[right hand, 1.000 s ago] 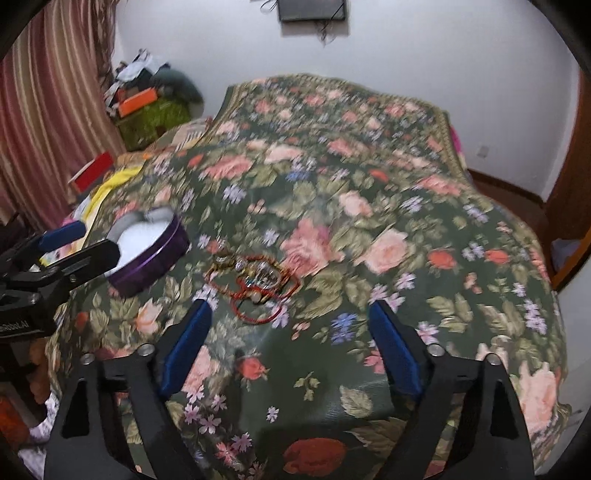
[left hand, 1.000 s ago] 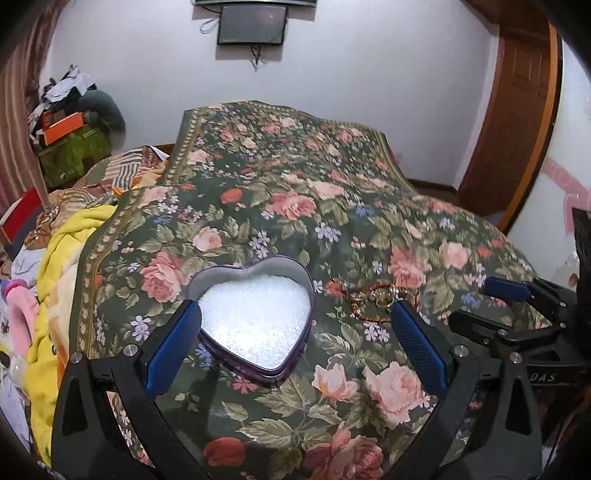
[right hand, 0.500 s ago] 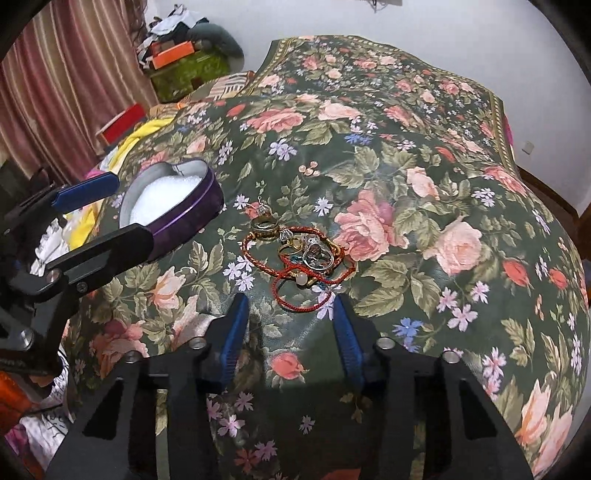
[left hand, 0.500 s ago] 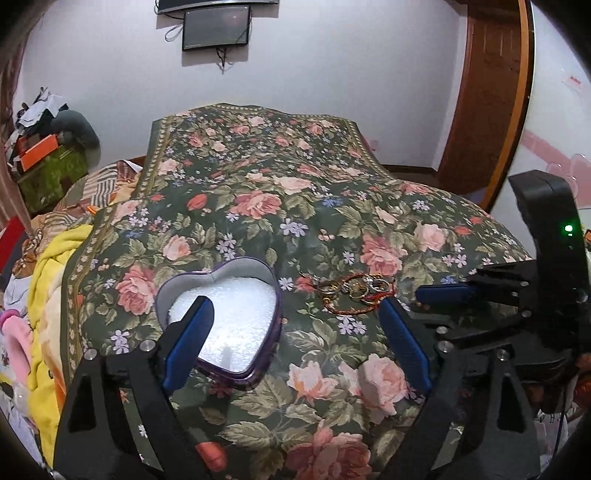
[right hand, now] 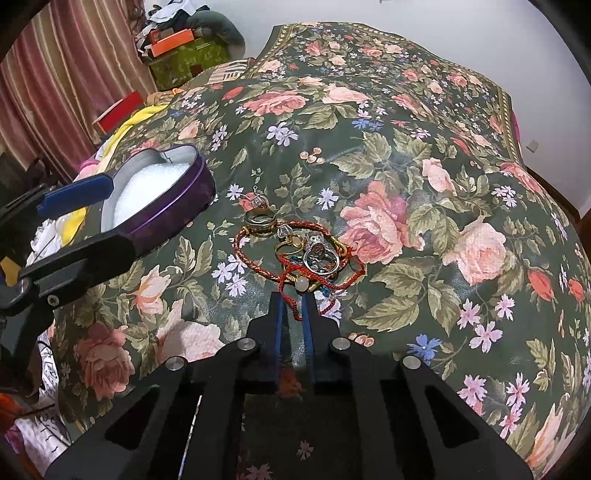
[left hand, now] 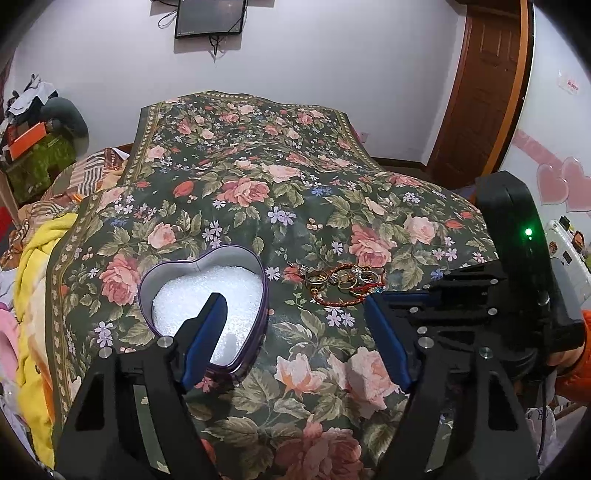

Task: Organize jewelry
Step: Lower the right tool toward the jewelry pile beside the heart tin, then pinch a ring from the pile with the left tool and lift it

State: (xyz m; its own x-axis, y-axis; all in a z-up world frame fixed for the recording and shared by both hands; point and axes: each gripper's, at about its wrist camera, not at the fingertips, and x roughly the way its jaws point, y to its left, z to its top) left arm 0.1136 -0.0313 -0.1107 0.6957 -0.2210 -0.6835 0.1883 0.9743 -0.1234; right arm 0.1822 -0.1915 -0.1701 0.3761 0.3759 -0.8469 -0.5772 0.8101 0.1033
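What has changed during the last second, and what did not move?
The right gripper came down to the jewelry pile and its jaws have just closed on a red cord. The left gripper narrowed around the heart tin. Tin and pile stayed put.

Premises: a home bedroom. A bed (left hand: 258, 206) under a floral cover fills the room; a screen (left hand: 210, 16) is wall-mounted above it. Wooden door (left hand: 476, 92) at right, striped curtain (right hand: 70, 74) at left, and what appears to be piled clothing (left hand: 33, 107) in the corner.
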